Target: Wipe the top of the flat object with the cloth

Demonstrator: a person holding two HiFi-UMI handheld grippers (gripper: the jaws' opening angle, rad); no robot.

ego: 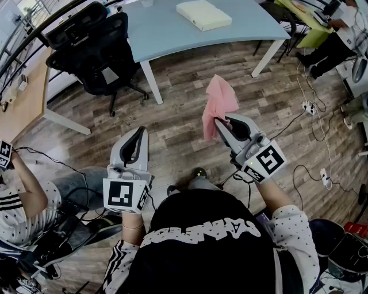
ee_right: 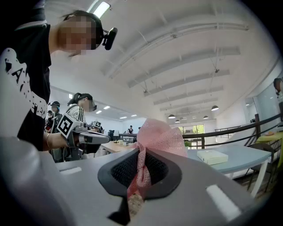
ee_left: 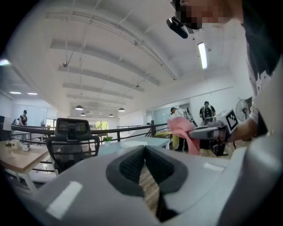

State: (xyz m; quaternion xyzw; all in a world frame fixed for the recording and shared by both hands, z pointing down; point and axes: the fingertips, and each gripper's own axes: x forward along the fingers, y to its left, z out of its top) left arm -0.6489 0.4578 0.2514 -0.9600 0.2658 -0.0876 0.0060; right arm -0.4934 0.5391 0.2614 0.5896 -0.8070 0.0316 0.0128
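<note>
Two hand-held grippers, both held up over the wood floor (ego: 190,86), neither at the tabletop (ego: 155,31).
- Left hand-held gripper (ego: 140,133): jaws closed together, nothing between them.
- Right hand-held gripper (ego: 221,123): jaws clamped on the one pink cloth (ego: 217,102). The cloth is pinched at its lower end and the rest is bunched up past the jaw tips, touching nothing else.
- One flat object (ego: 203,14): cream, rectangular, lying flat on the light-blue tabletop towards its far side. It is well apart from both grippers and from the cloth.
- One black office chair (ego: 92,46) stands just beside the tabletop's left end.
- One wooden desk (ego: 23,97) at the far left.
- Two white power strips (ego: 325,178) lie on the floor at the right, with cables running between them.
</note>
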